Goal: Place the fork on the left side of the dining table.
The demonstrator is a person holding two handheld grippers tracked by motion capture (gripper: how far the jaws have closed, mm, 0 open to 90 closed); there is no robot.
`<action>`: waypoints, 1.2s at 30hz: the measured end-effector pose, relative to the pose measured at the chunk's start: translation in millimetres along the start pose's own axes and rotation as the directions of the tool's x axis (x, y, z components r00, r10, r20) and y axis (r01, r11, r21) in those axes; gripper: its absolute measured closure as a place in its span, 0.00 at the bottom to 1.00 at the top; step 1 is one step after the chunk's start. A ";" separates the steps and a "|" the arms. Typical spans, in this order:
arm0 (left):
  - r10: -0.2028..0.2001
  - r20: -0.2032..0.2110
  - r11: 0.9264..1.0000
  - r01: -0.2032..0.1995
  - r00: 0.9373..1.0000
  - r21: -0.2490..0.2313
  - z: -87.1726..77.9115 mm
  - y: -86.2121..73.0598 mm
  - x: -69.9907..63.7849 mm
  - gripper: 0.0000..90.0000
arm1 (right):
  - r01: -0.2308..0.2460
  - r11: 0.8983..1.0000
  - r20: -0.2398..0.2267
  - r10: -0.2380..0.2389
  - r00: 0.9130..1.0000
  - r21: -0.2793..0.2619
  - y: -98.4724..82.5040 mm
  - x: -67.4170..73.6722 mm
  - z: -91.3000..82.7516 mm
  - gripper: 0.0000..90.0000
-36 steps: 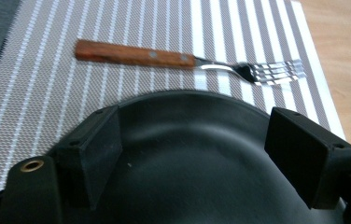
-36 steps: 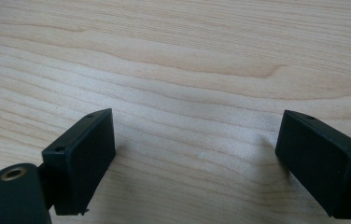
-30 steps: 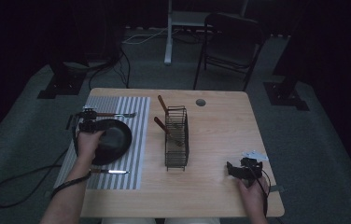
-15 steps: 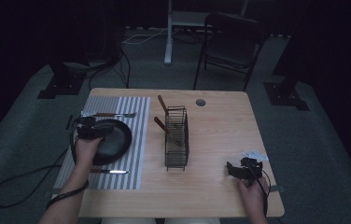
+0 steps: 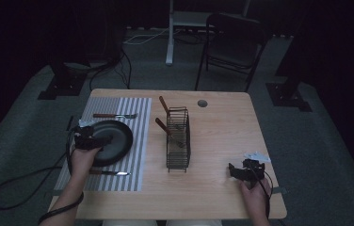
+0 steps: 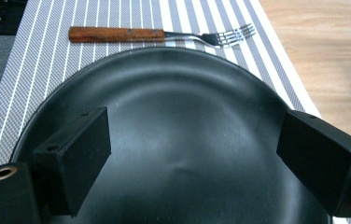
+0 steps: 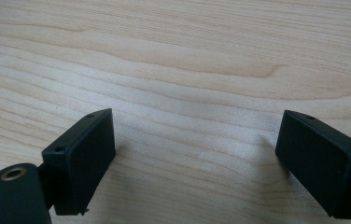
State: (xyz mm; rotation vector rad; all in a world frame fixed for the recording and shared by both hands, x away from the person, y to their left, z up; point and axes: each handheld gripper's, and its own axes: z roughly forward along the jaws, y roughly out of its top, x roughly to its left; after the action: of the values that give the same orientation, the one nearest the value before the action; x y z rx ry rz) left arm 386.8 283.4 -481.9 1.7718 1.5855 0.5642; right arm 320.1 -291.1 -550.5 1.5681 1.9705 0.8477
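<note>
The black plate (image 5: 111, 136) lies flat on the striped mat (image 5: 132, 141) at the left part of the wooden table (image 5: 222, 136); being round, it has no long axis of its own. Just beyond the plate, on the same mat, a fork (image 6: 159, 35) with a wooden handle lies crosswise, its long axis running along the plate's far rim, handle to the left and tines pointing right toward the bare wood. On the near side of the plate a knife (image 5: 109, 173) lies the same way, handle left, blade pointing right. The left gripper (image 5: 100, 140) hangs over the plate's left half, and in the left gripper view its jaws stand wide apart above the plate's hollow, holding nothing. To the right of the plate, off the mat, stands a black wire basket (image 5: 178, 141), long axis running away from the person, with two wooden handles leaning out toward the plate. Well to the right of the plate, near the table's front edge, the right gripper (image 5: 234, 170) sits low over bare wood with its jaws spread and empty
</note>
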 end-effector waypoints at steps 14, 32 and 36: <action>0.035 0.018 0.999 -0.034 0.999 -0.019 -19.7 -18.5 -6.9 0.11 | 0.000 1.000 0.000 0.000 1.000 0.000 0.0 0.0 0.0 0.13; 0.053 0.000 0.997 -0.053 0.999 -0.055 -40.0 -57.1 -9.0 0.11 | 0.000 1.000 0.000 0.000 1.000 0.000 0.0 0.0 0.0 0.13; 0.052 0.002 0.997 -0.052 0.999 -0.054 -42.3 -65.7 -9.0 0.11 | -0.002 1.000 0.000 0.002 1.000 0.000 0.0 0.1 0.0 0.13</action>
State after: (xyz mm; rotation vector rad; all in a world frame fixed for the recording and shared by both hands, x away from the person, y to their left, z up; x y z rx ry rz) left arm 310.3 284.7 -500.4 1.7777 1.5115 0.6227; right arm 320.1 -290.9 -550.5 1.5698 1.9694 0.8489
